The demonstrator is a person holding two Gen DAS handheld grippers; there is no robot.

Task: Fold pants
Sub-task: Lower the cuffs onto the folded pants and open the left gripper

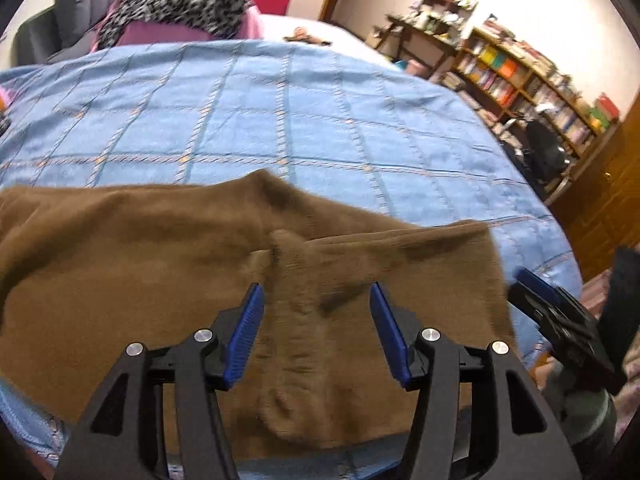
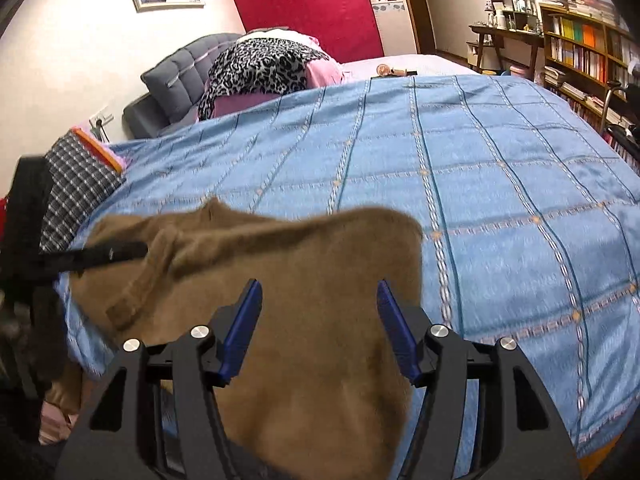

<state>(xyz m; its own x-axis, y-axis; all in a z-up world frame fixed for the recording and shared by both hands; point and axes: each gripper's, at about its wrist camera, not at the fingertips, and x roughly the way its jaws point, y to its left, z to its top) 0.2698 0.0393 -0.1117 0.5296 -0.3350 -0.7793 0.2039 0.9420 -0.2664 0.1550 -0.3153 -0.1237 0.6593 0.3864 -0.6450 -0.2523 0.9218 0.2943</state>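
Brown pants (image 1: 140, 260) lie bunched on the blue checked bedspread (image 1: 280, 120) near the bed's front edge. My left gripper (image 1: 316, 308) hovers over their middle seam, open, with the blue pads clear of the cloth. In the right wrist view the same pants (image 2: 320, 248) look blurred, and their right end hangs toward the bed's edge. My right gripper (image 2: 320, 304) stands open above them, holding nothing. The right gripper (image 1: 552, 304) also shows at the right edge of the left wrist view. A black finger of the left gripper (image 2: 100, 254) reaches over the pants' left part.
Bedspread (image 2: 480, 160) stretches wide beyond the pants. A leopard-print blanket on pink pillows (image 2: 260, 64) sits at the bed's head. A plaid cloth pile (image 2: 76, 176) lies at the left edge. Bookshelves (image 2: 580, 48) and a dark chair (image 1: 544, 152) stand right of the bed.
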